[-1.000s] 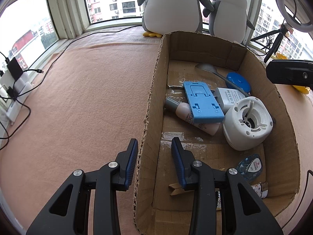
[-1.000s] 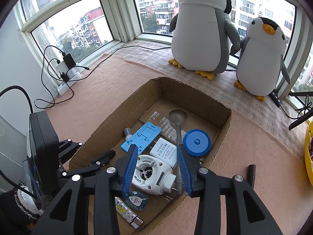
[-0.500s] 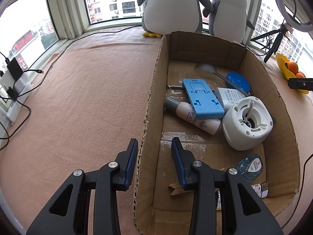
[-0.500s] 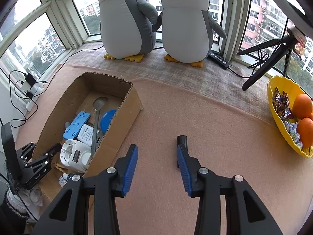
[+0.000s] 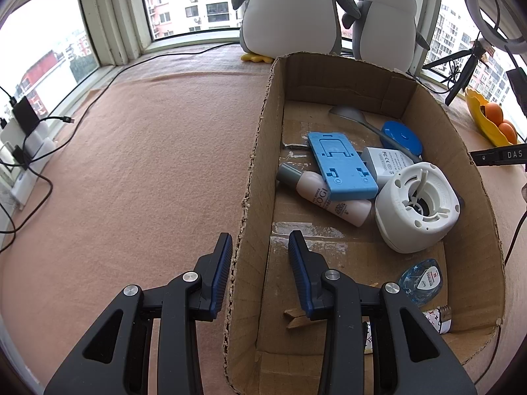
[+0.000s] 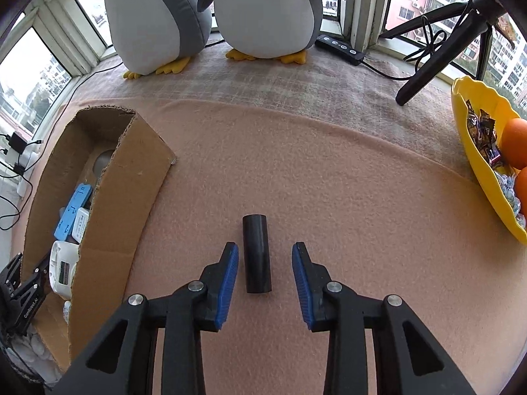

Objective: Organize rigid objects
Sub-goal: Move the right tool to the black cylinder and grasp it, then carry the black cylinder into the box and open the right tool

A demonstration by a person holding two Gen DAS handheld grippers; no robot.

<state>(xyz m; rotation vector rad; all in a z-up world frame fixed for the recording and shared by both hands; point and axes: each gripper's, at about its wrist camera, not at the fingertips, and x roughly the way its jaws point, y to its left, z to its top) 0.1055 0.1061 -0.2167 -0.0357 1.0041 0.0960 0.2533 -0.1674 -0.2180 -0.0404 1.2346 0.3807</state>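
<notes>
A black cylinder lies on the pink felt, lengthwise between the open fingers of my right gripper, which is not touching it. A cardboard box holds a blue plastic stand, a white round device, a white bottle, a white charger, a blue disc, a spoon and a small clear-blue item. My left gripper is open and straddles the box's left wall, one finger inside, one outside. The box also shows at left in the right wrist view.
Two plush penguins stand by the window. A yellow bowl with oranges and sweets sits at right. A black tripod leg and a power strip lie behind. Cables and chargers are at far left.
My right gripper has swung from above the box to the right and down, and now has the black cylinder between its open fingers. The left gripper has not moved.
</notes>
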